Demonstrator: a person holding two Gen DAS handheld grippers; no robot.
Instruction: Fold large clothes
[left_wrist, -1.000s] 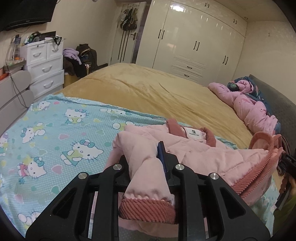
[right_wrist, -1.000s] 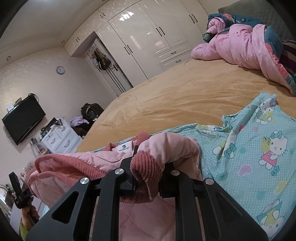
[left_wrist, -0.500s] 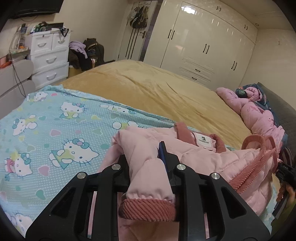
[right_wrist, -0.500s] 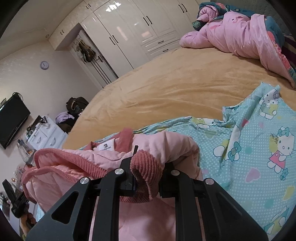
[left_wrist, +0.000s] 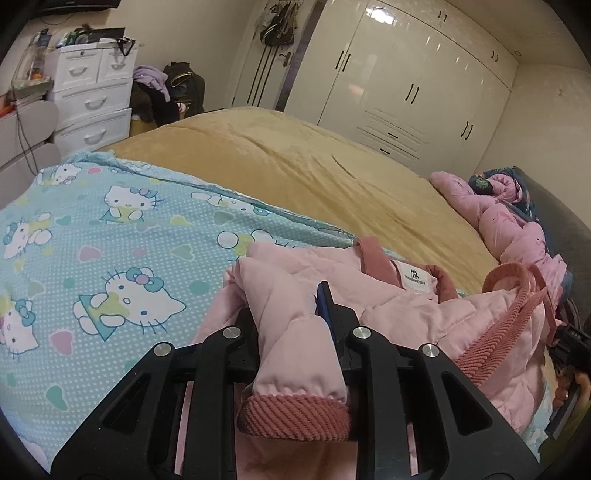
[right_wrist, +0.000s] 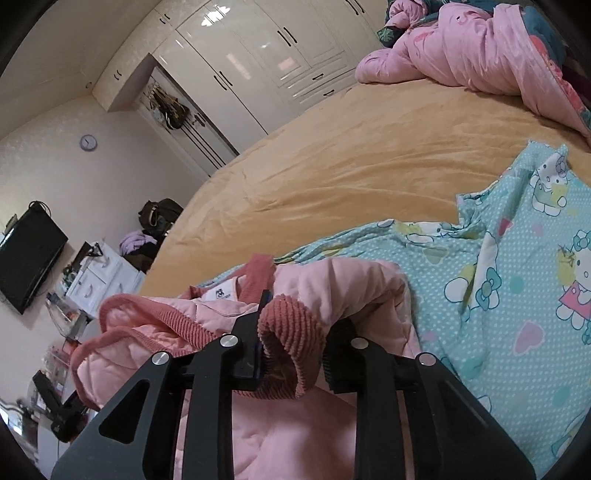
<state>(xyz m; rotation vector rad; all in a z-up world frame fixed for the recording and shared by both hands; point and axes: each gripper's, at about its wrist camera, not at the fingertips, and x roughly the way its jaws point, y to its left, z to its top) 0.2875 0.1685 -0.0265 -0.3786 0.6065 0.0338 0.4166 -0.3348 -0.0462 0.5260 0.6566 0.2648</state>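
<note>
- Pink padded jacket (left_wrist: 413, 314) lies low centre-right in the left wrist view, on a turquoise cat-print sheet (left_wrist: 110, 258) spread over the mustard bedspread (left_wrist: 314, 166)
- Collar with its white neck label (left_wrist: 415, 280) faces up, so the body appears laid out with both sleeves drawn in over it
- Left gripper (left_wrist: 295, 321): jaws nearly together, pinching one sleeve just above its ribbed rose cuff (left_wrist: 295, 417); the cuff hangs toward the lens, lower centre of frame
- Right gripper (right_wrist: 295, 332): jaws have just been opening; the other ribbed cuff (right_wrist: 291, 343) sits between them, touching the left-hand pad, with a gap showing at the right-hand pad, so I read the grip as released
- At the far right edge of the left wrist view the right gripper's black body and part of a hand (left_wrist: 576, 384) show beside the jacket hem
- Progress, judged: sleeve fold-in is at its end; right sleeve looks set down, left sleeve not yet let go
- Left to do, judged: free the left cuff, smooth the sleeves flat, then fold the body hem to collar
- Risk, judged: puffy filling may spring the sleeves open again
- Second pink quilted item (right_wrist: 480, 55) lies bunched upper right of the right wrist view, well apart, untouched
</note>
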